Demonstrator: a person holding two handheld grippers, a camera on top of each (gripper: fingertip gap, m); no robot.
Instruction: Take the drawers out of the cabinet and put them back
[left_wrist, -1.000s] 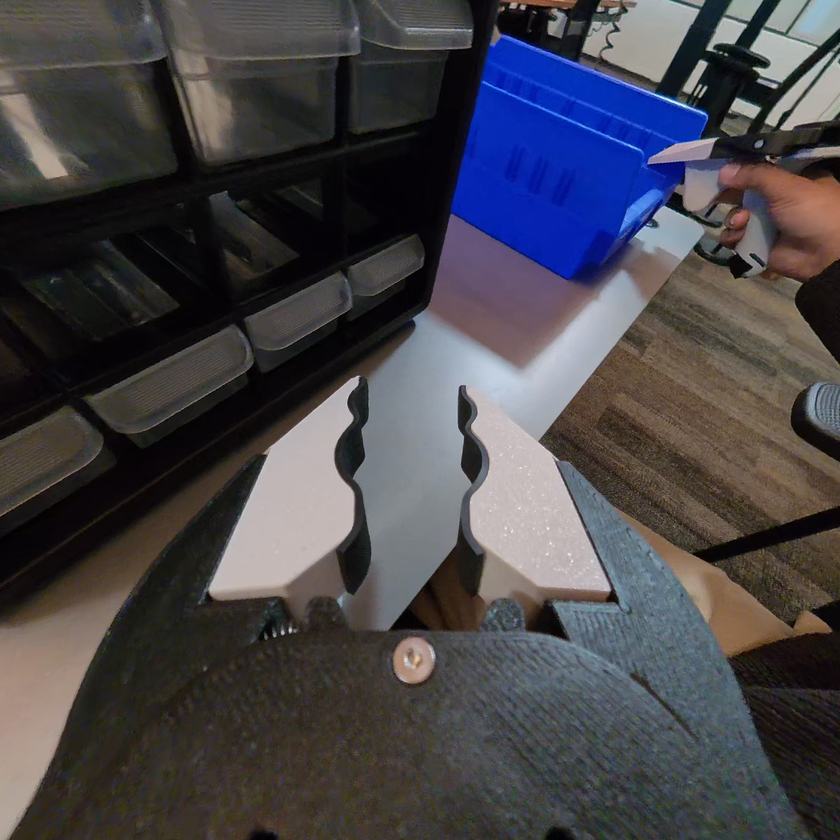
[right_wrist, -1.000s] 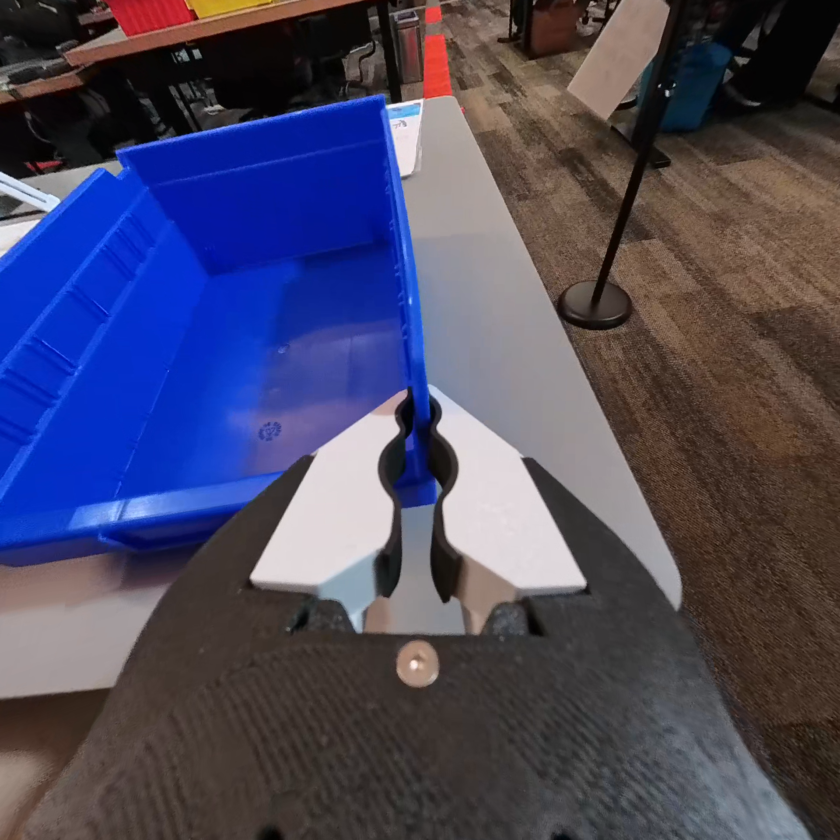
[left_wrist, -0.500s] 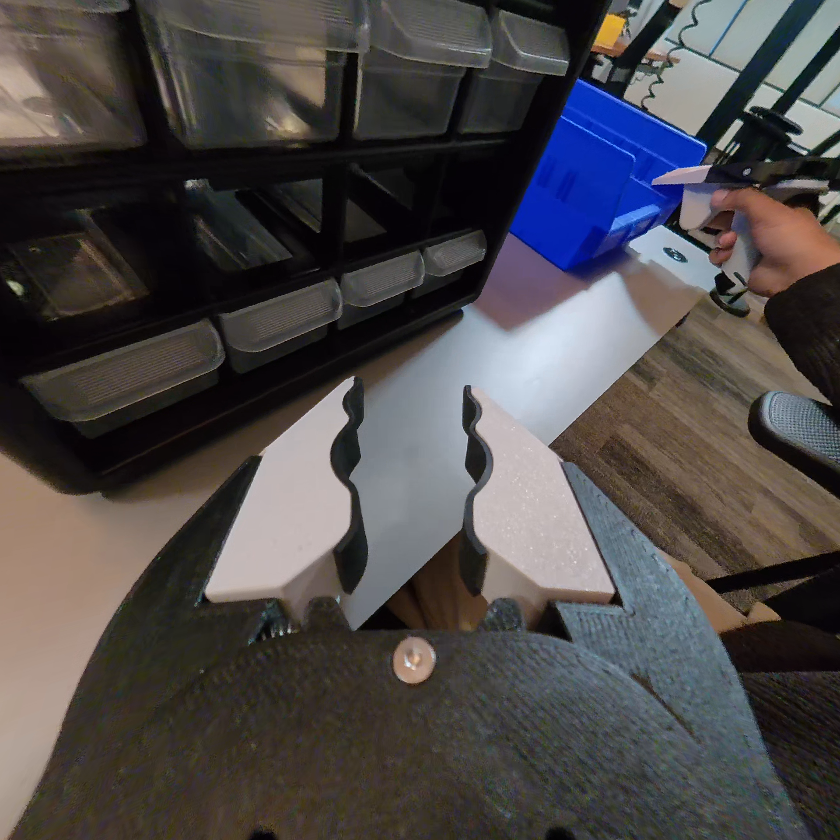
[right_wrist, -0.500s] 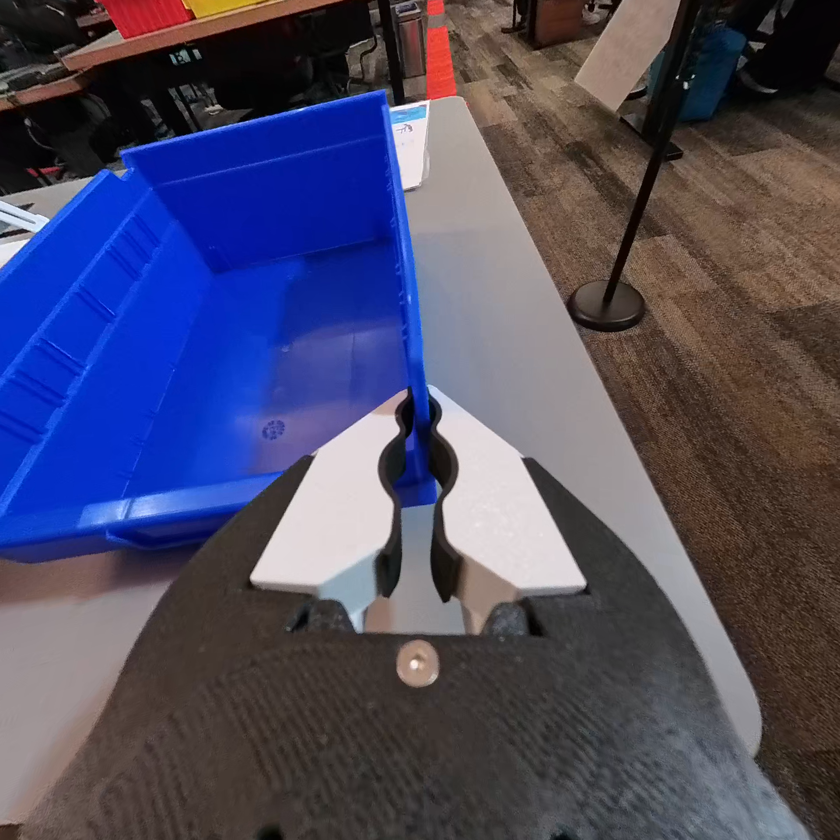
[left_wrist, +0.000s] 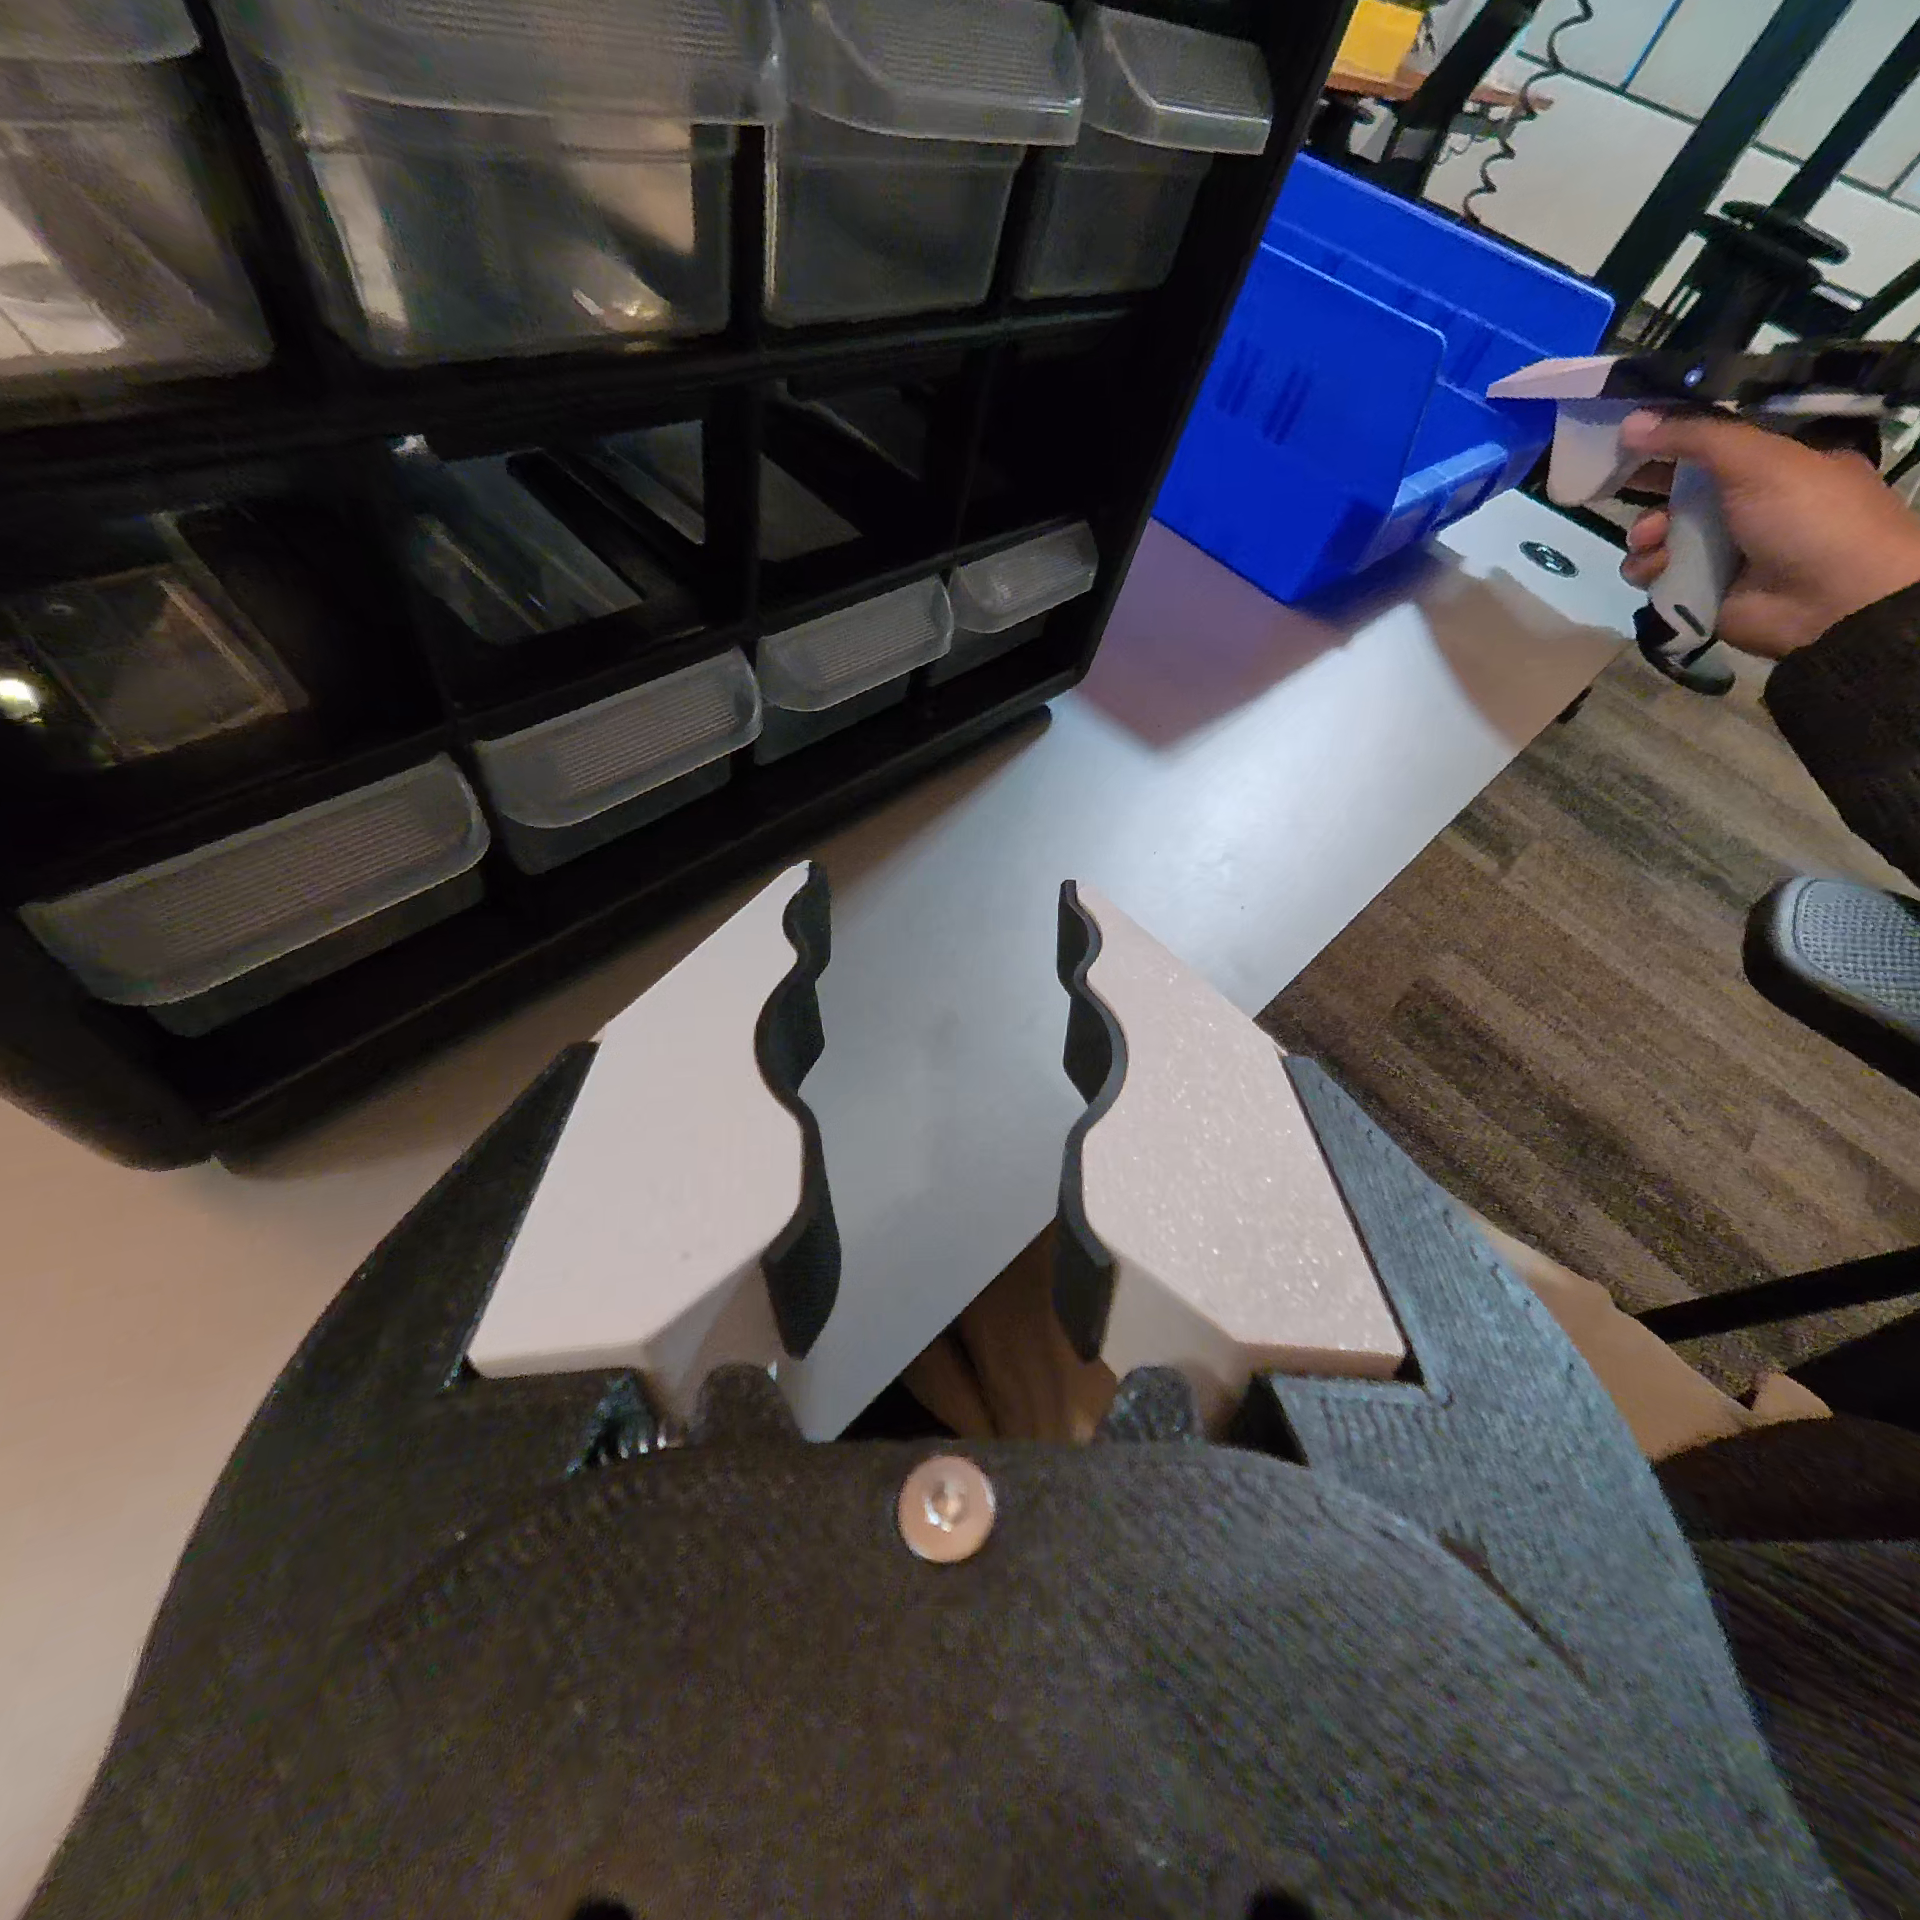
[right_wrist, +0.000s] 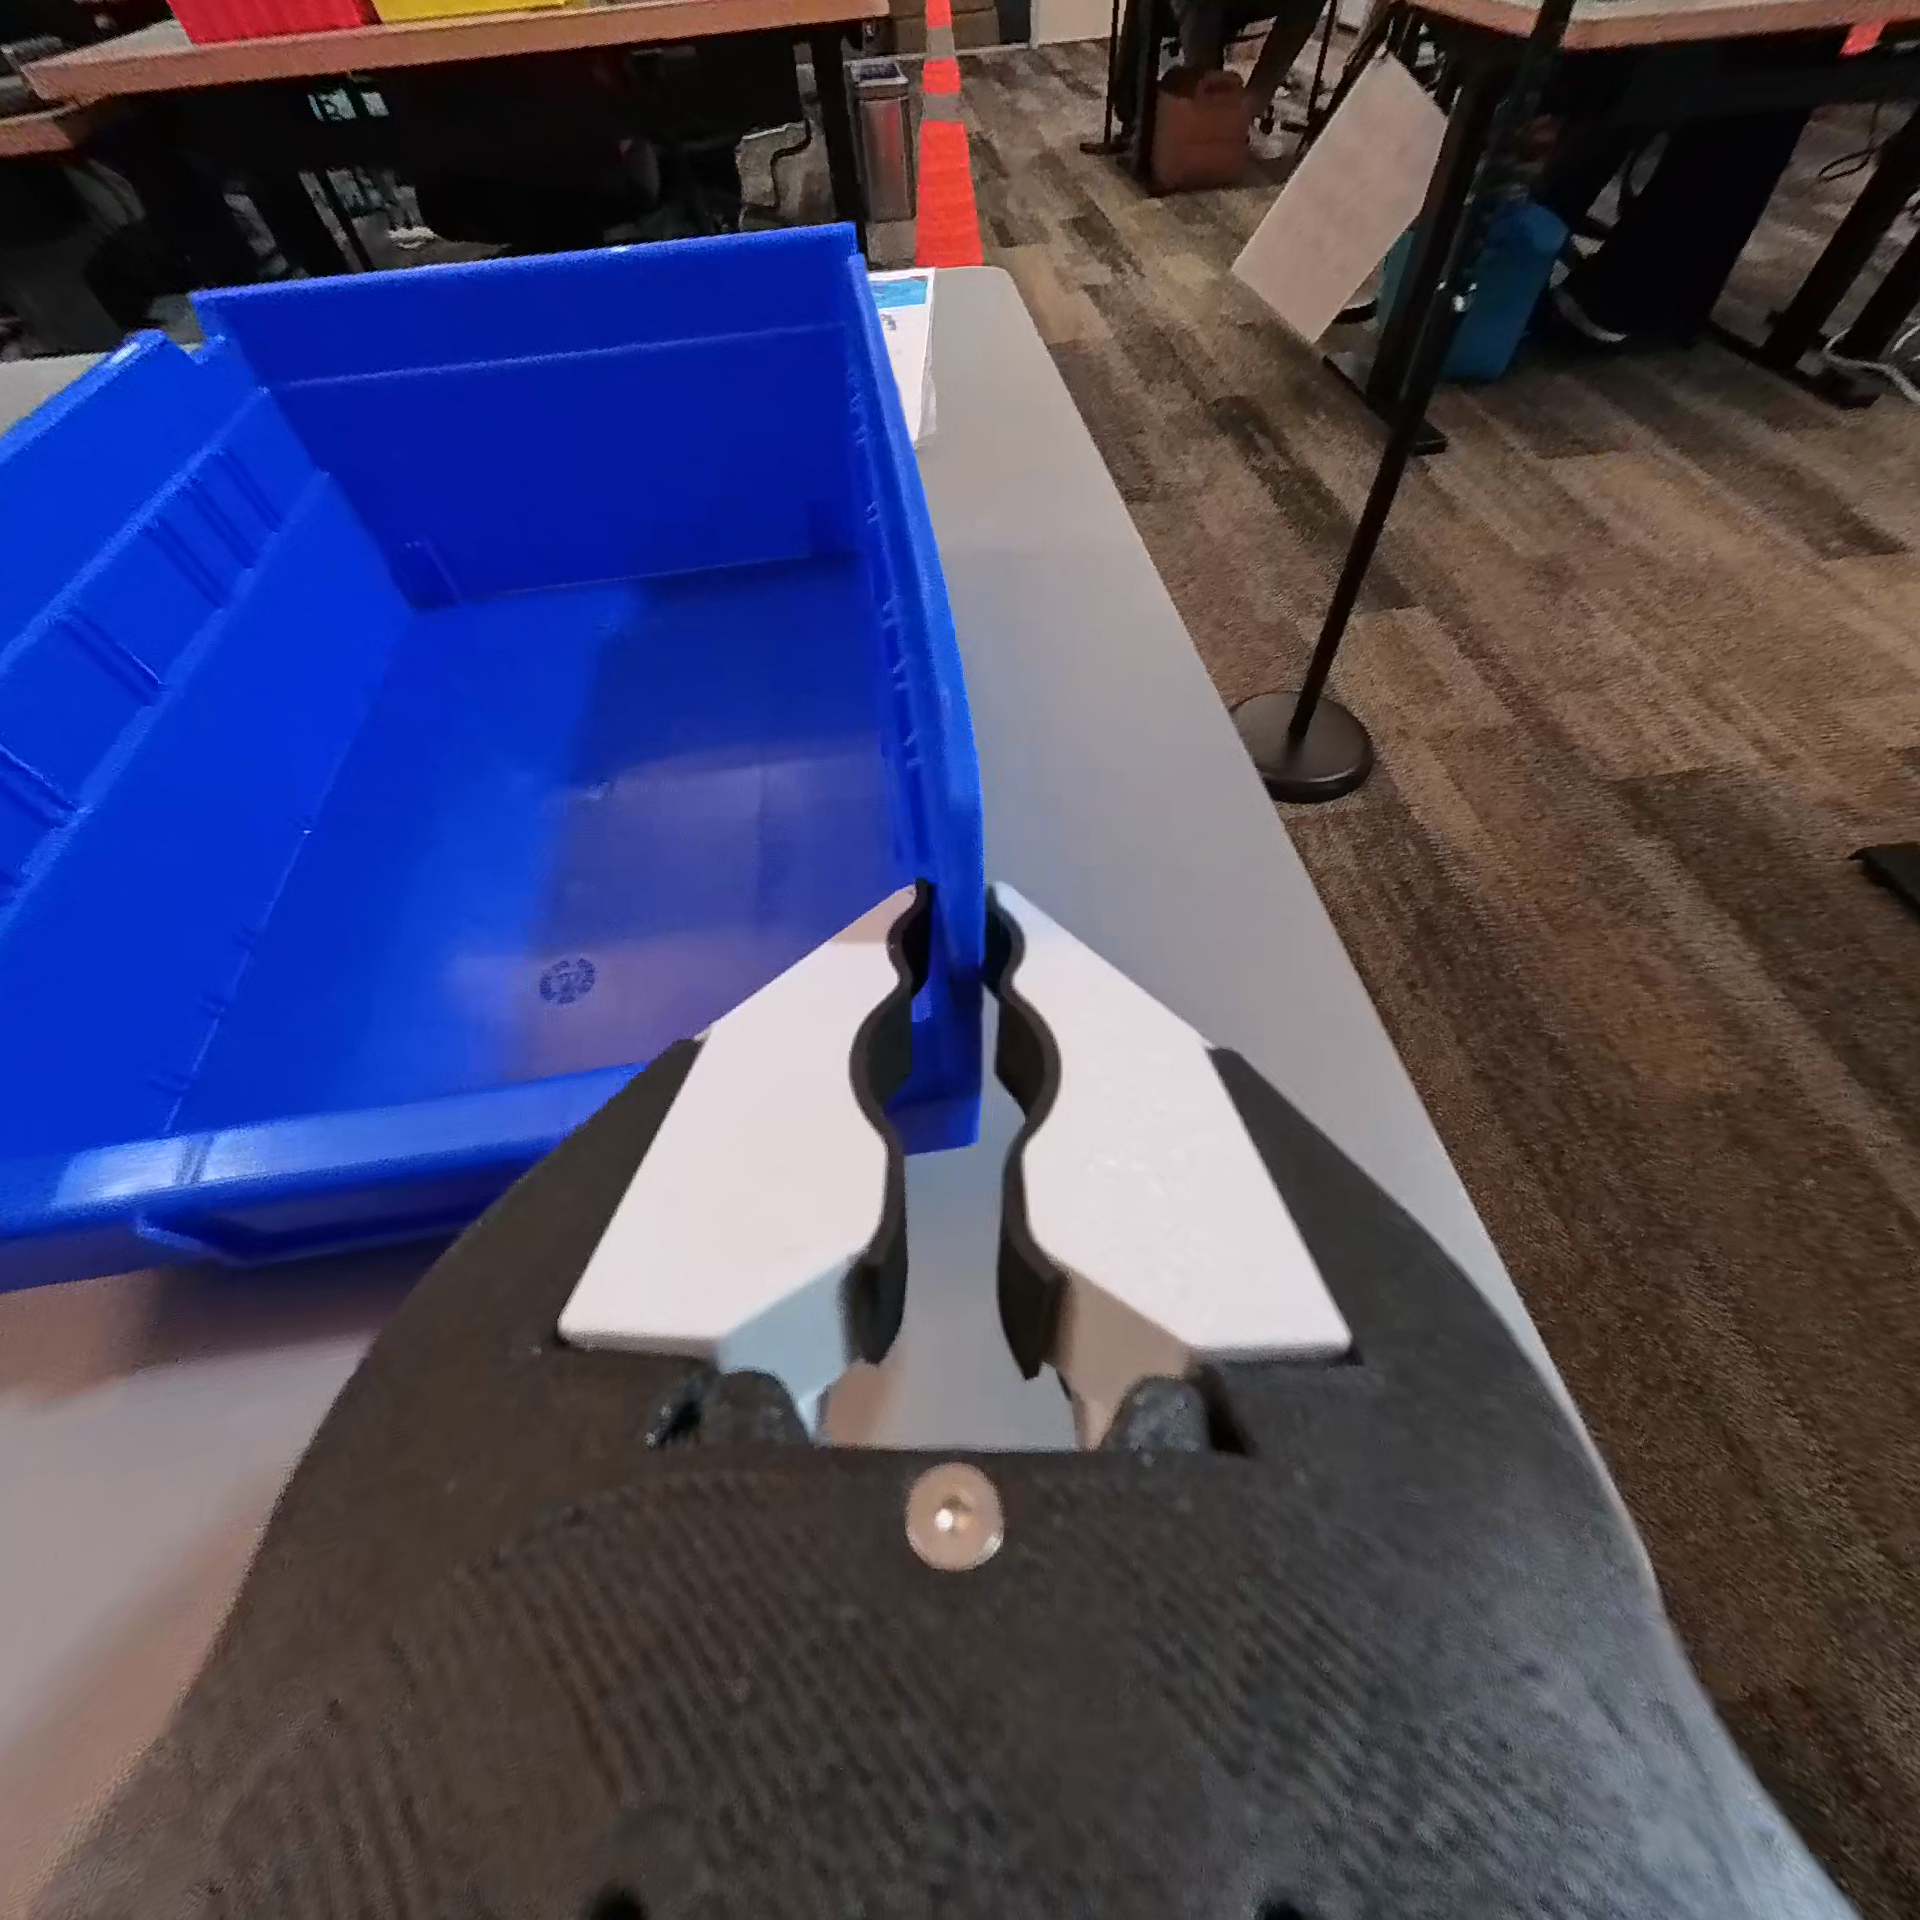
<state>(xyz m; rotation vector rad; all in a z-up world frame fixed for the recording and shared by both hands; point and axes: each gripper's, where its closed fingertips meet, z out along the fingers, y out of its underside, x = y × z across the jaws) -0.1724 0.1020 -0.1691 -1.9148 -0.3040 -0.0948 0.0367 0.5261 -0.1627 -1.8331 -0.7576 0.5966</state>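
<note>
1. Black plastic drawer cabinet (left_wrist: 1164, 343) stands on the grey tabletop (left_wrist: 1226, 769); it serves as the reference landmark.
2. Clear plastic drawers (left_wrist: 613, 727) sit in the cabinet's lower row, with larger clear drawers (left_wrist: 894, 197) in the row above; several middle slots appear dark and open.
3. Left gripper (left_wrist: 943, 1070) hovers just in front of the cabinet's lower row, jaws spread apart, grasping nothing.
4. Blue plastic bin (right_wrist: 499, 727) lies on the tabletop to the right of the cabinet.
5. Right gripper (right_wrist: 951, 997), beyond the cabinet's right side, has its jaws clenched on the bin's right wall near the front corner.
</note>
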